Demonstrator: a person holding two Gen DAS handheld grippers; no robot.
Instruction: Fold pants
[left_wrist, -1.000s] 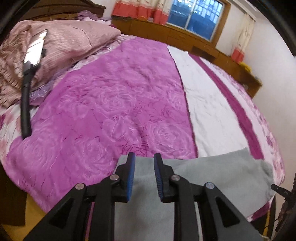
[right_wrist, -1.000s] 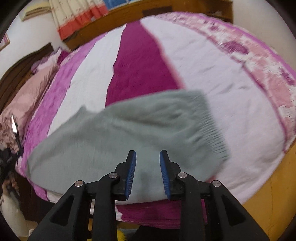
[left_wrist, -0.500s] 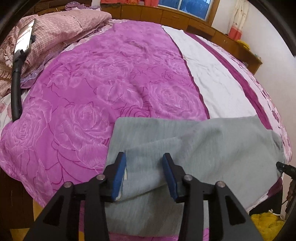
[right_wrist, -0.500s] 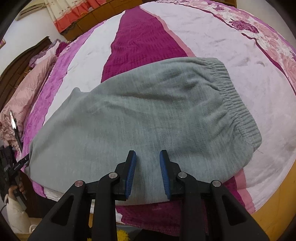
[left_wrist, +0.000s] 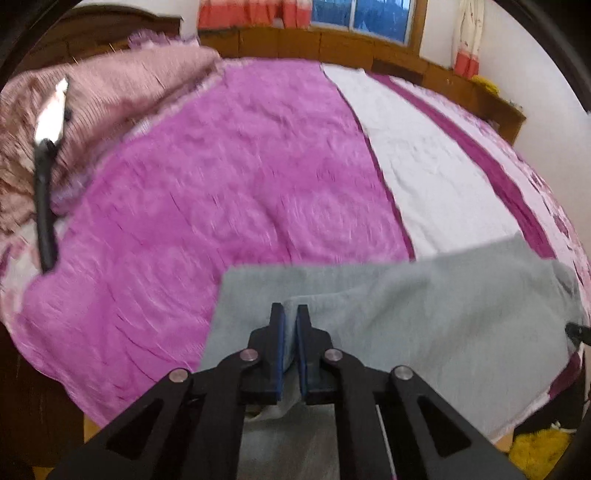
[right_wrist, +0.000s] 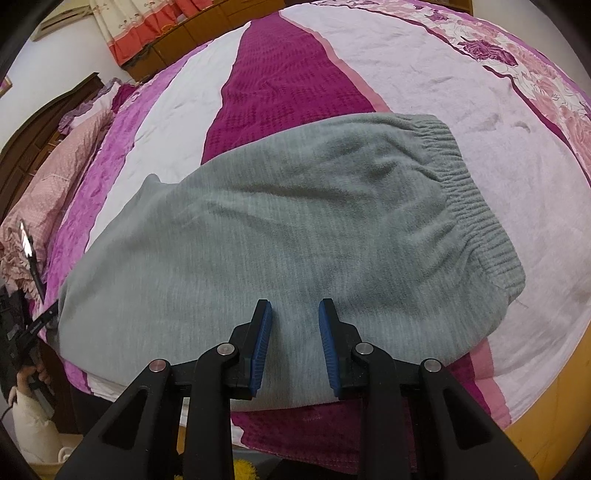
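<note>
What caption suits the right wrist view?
Open right tool above grey pants on the bed.

Definitely someone's bedroom at home: a big bed (left_wrist: 229, 177) with a purple rose bedspread, a pink pillow (left_wrist: 122, 85) against a dark wood headboard (left_wrist: 96, 29), a window (left_wrist: 365, 16) with red-trimmed curtains (left_wrist: 255, 13) and low wooden cabinets (left_wrist: 321, 46) along the wall.

You see the grey fleece pants (right_wrist: 280, 236) lying flat on the bed, doubled leg over leg. Their ribbed elastic waistband (right_wrist: 476, 206) sits at three o'clock, the legs running toward nine o'clock.
</note>
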